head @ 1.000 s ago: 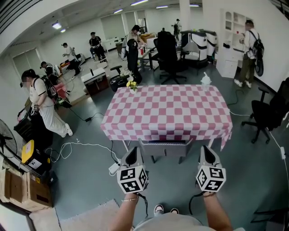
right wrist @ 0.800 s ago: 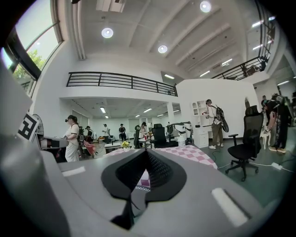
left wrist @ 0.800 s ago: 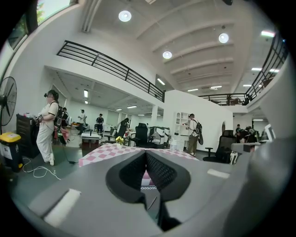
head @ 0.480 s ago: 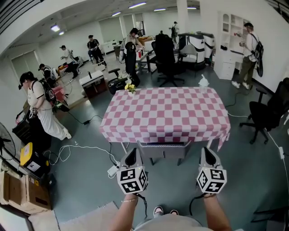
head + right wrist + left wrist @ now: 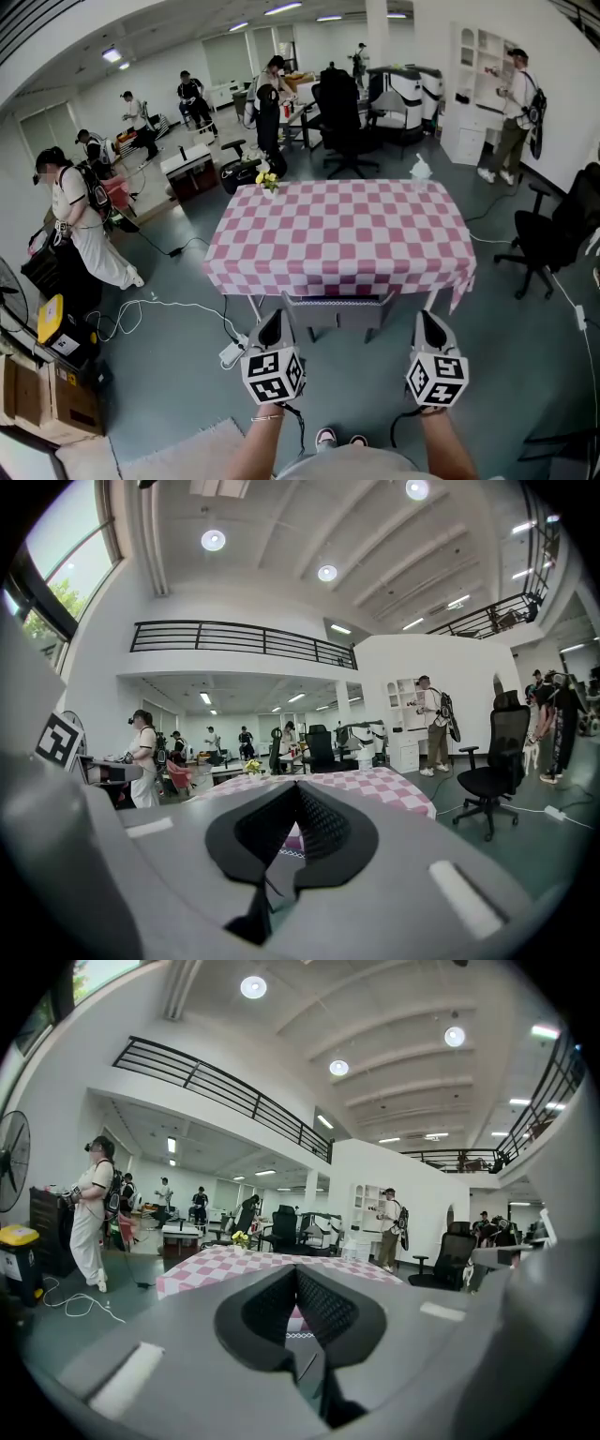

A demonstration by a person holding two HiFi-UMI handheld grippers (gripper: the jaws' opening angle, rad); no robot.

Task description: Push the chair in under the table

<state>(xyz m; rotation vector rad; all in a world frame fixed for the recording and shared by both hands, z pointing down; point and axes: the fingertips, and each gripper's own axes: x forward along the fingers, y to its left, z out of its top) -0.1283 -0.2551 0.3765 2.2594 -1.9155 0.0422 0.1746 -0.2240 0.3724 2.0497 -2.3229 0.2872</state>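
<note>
Nearest us, a power strip (image 5: 232, 352) and its white cable lie on the floor just beside the left hand-held gripper (image 5: 273, 321); stepping forward, we could snag them. The left and the right hand-held gripper (image 5: 427, 322) are both closed on nothing, with their tips seemingly just short of the chair (image 5: 337, 311). Closed tips give narrow contact, so an uneven shove could skew the chair sideways. Its back stands at the near edge of the bench (image 5: 337, 234), the seat apparently under the cloth. Too hard a push could jolt the bench and topple the flowers (image 5: 268, 178) at the far corner.
</note>
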